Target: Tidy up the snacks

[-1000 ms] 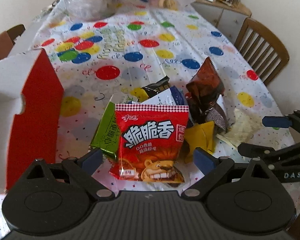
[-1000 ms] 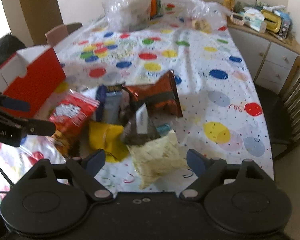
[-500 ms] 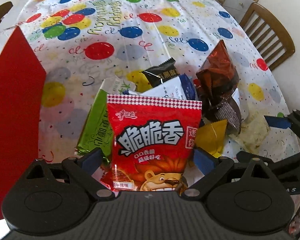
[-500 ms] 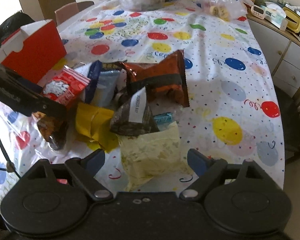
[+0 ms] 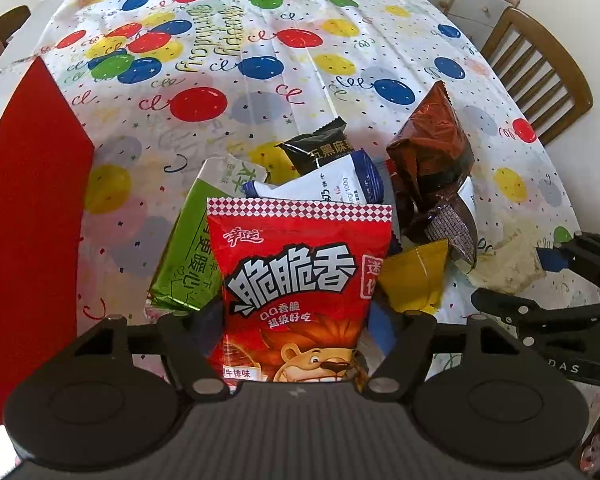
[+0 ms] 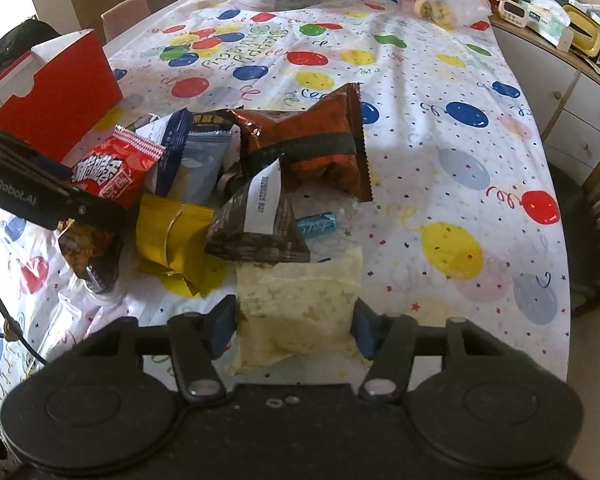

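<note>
**Two Snack Packets in the Jaws, the Rest of the Pile Yet to Be Sorted**

A heap of snack packets lies on the balloon-print cloth of the desk (image 6: 440, 80), with a red carton (image 6: 60, 92) standing open just to the left of it. No packet can be seen inside the carton from either view, so the sorting looks to be at its start.

The left hand-held gripper (image 5: 296, 324) is closing on a red lion-print packet (image 5: 300, 280), which stands upright between its jaws at the near edge of the heap; the pads sit against the packet's two sides. The right hand-held gripper (image 6: 294, 326) is likewise closing, on a pale yellow packet (image 6: 300, 304) at the right front of the heap, its pads at the packet's edges and the wrapper beginning to bunch between them.

Left on the desk are a green packet (image 5: 188, 256), a white-and-blue packet (image 5: 332, 184), a black packet (image 5: 320, 148), a large brown foil bag (image 6: 312, 140), a dark triangular packet (image 6: 256, 228), a gold pouch (image 6: 168, 236) and a small teal sweet (image 6: 316, 224), all overlapping or touching one another.

By this picture, nearly everything remains: both grasped packets have yet to be lifted clear, and the carton seems the likely destination, though that is a judgement only.
</note>
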